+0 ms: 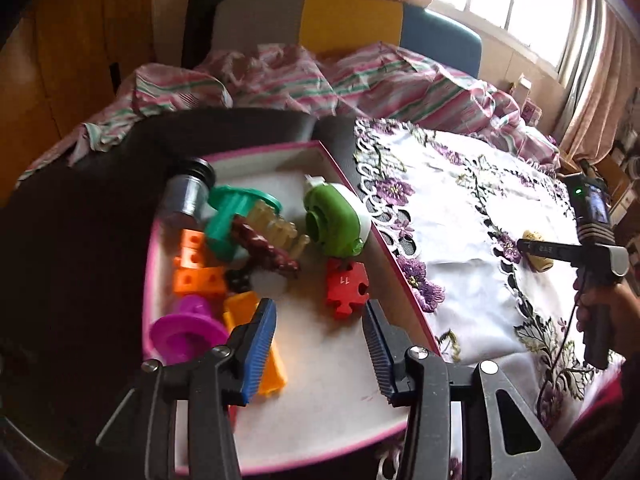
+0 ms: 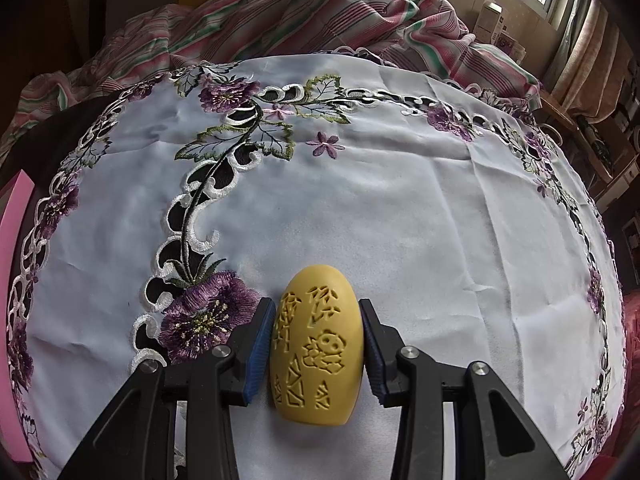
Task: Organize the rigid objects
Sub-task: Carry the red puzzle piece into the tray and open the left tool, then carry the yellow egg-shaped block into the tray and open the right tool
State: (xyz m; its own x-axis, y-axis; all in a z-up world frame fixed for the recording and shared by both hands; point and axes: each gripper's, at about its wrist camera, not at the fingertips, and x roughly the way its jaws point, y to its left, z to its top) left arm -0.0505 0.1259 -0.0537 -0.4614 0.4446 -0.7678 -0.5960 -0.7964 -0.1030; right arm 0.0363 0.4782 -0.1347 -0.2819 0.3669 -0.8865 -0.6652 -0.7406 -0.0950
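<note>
A pink-rimmed box (image 1: 400,268) holds several toys. Among them a red puzzle piece (image 1: 346,288) lies flat on the box's white floor. My left gripper (image 1: 320,312) hangs over the box's near part, open, with nothing between its blue pads; the red piece lies just beyond the fingertips. In the right wrist view a yellow carved egg-shaped piece (image 2: 316,344) rests on the white embroidered cloth (image 2: 420,200). My right gripper (image 2: 316,308) is shut on it, with both pads against its sides. The same yellow piece (image 1: 540,264) shows far right in the left wrist view.
In the box lie a green-and-white round toy (image 1: 336,220), a teal spool (image 1: 232,220), orange blocks (image 1: 192,268), a magenta ring (image 1: 184,332), a grey cylinder (image 1: 186,196) and an orange piece (image 1: 272,368). Striped bedding (image 1: 320,76) is heaped behind. A hand (image 1: 600,308) holds the right gripper.
</note>
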